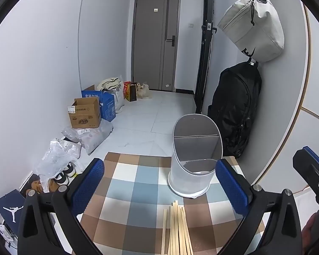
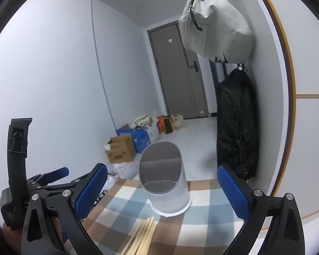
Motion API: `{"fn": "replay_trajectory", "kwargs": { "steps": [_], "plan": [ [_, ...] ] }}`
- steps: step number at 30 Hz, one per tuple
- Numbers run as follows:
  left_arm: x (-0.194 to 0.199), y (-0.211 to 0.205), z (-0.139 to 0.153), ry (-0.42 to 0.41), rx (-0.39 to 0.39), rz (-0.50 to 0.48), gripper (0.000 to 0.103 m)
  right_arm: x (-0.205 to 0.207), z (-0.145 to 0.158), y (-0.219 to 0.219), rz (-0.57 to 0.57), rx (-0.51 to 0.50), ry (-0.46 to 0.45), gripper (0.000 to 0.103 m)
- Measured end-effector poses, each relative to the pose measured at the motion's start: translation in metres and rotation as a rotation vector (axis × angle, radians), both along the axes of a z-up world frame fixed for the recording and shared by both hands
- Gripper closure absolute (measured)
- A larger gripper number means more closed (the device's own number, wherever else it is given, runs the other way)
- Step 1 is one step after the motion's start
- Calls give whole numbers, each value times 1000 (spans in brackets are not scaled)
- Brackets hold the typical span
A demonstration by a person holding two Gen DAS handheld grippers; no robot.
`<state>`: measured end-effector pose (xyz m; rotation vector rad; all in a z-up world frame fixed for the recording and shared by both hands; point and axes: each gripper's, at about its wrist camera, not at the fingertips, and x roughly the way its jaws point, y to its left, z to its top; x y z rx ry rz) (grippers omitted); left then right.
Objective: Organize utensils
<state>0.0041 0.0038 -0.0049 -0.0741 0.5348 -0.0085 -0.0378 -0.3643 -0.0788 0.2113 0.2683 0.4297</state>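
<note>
Both tongs wide, empty: left gripper (image 1: 159, 182), right gripper (image 2: 162, 189). Chopsticks (image 1: 178, 229) below, holder (image 1: 193, 159) ahead. Likely pre-grasp; next, descend, pinch chopsticks.

My left tool (image 1: 162, 188) and right tool (image 2: 162, 191) look alike: black angular plastic frames, 2 silver screws on each side, and 2 fingers (image 1: 88, 187) faced with blue dimpled rubber pads (image 2: 234, 192).

A grey door (image 1: 155, 42) closes the white-walled hallway, cardboard boxes (image 1: 86, 112) line the pale tiled floor (image 1: 151, 114) to its left, and two bags hang right.
</note>
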Motion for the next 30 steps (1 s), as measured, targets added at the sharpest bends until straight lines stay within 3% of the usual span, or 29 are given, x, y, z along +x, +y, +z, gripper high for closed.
{"fn": "replay_trajectory", "kwargs": {
  "steps": [30],
  "plan": [
    [-1,3,-3,12,2,-3,1,-2,2,-3,-11,2,1,0]
  ]
}}
